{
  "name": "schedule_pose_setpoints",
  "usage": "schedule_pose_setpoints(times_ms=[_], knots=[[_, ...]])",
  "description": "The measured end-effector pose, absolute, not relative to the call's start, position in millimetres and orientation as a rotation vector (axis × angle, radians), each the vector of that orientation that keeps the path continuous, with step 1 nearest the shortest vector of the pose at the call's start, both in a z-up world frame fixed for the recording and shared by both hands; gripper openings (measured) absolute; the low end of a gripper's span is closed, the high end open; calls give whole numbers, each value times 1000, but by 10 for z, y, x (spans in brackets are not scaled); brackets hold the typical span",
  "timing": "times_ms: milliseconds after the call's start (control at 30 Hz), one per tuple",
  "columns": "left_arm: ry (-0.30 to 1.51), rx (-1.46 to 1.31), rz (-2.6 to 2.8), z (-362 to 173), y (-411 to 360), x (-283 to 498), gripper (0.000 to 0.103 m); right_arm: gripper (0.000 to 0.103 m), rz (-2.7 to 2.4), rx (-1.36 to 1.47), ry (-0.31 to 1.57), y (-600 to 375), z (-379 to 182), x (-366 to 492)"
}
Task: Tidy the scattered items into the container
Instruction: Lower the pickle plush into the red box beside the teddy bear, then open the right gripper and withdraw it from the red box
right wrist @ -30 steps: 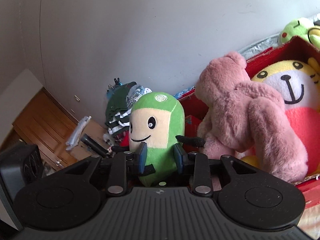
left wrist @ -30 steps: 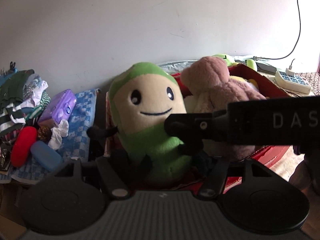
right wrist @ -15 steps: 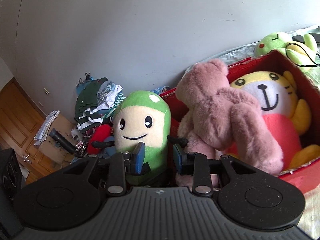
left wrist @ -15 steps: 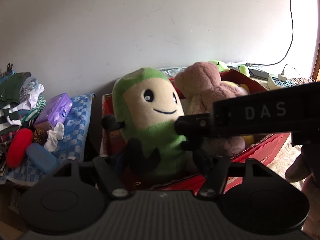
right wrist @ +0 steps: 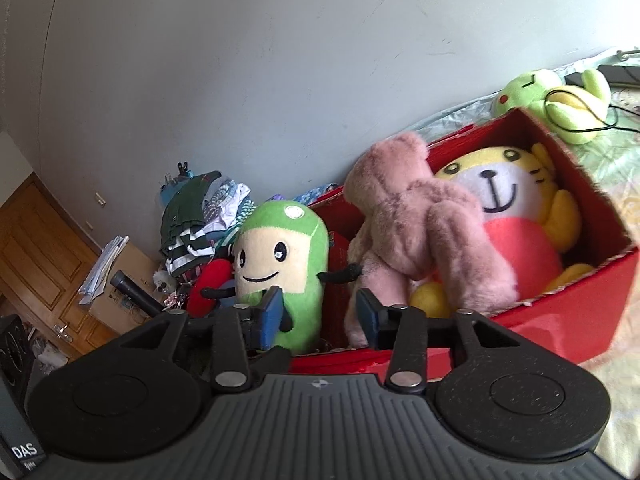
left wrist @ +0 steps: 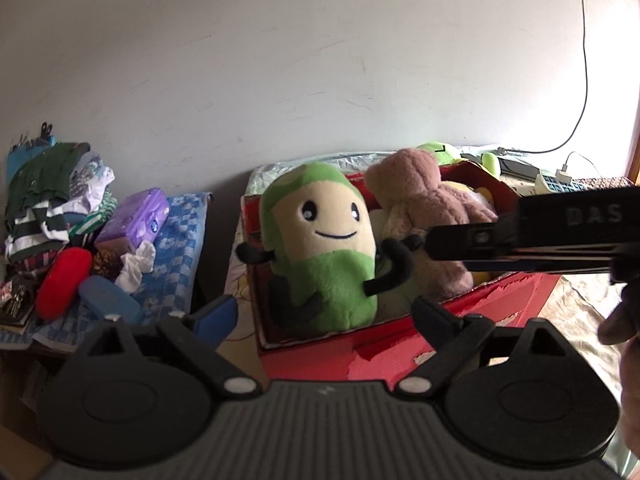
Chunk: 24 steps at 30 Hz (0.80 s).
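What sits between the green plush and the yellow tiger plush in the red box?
The pink teddy bear sits between the green plush and the yellow tiger plush inside the red box; right wrist view shows it best.

I'm working in a lived-in bedroom at home: a bed with a pale sheet (right wrist: pixel 616 168) on the right, folded clothes (left wrist: pixel 52 188) piled far left, a wooden door (right wrist: pixel 36 256), and a power strip (left wrist: pixel 560 182) far right.
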<state>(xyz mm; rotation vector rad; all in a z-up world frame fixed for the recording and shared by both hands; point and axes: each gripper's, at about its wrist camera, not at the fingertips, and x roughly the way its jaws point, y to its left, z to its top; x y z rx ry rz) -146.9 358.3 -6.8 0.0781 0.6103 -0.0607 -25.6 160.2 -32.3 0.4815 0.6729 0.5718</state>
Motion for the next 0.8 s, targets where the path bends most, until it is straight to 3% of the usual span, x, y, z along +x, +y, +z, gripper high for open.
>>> schedule_pose_setpoints(times_ms=[400,467,533,800], knots=[[698,16,3,75,3426,-1551,102,57,386,448,728,975,-351,-506],[735,-32,-2,54,3388,-1512,102,63,373,421,733,971,-334,-492],[757,-52,-8,37,3322,-1489,102,75,360,410,737,967,-311,-482],[820,-78,47,6,2980,-1386,102,85,331,245,799,890,-245,-452]])
